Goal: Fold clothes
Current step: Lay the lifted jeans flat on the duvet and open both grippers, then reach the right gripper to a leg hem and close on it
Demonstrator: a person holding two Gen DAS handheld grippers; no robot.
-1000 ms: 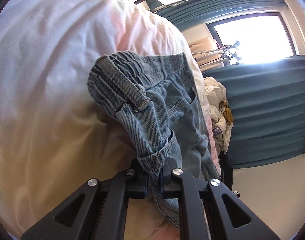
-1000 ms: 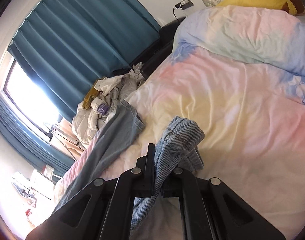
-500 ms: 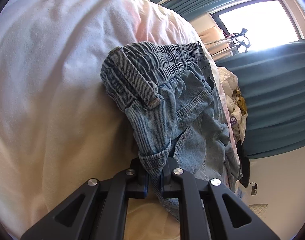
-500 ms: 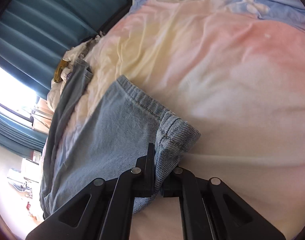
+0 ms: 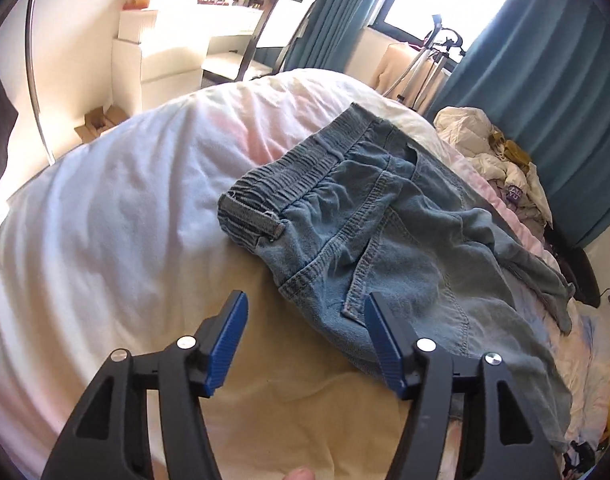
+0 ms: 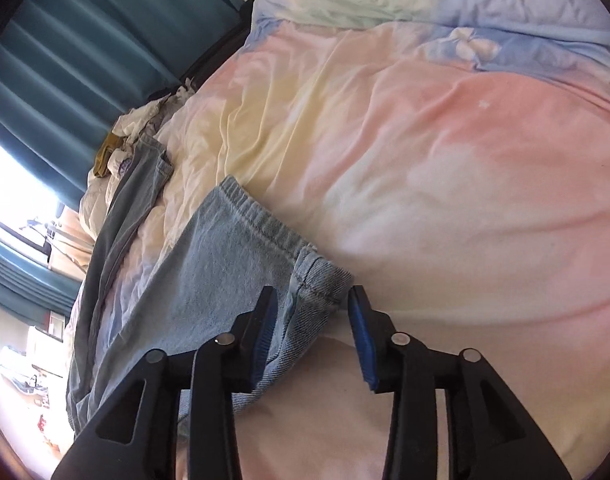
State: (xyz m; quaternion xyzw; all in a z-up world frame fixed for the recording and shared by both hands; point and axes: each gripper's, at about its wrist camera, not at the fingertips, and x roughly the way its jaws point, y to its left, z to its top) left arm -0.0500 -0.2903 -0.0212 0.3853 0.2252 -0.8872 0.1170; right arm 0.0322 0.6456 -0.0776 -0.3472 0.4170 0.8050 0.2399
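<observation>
One jeans (image 5: 389, 256), two grippers, jaws parted

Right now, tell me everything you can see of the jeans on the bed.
The jeans are light blue, faded denim with a gathered elastic waistband, a belt loop, stitched seams and a back pocket. They lie spread on the pastel quilt, rumpled, a leg trailing toward the far edge. The left gripper is open above them. The hem sits between the right gripper fingers, which have just been opening.

We count one pair of jeans (image 5: 385, 248), two grippers, left (image 5: 305, 336) and right (image 6: 311, 330), one duvet (image 5: 117, 240), one heap of laundry (image 5: 493, 152).
</observation>
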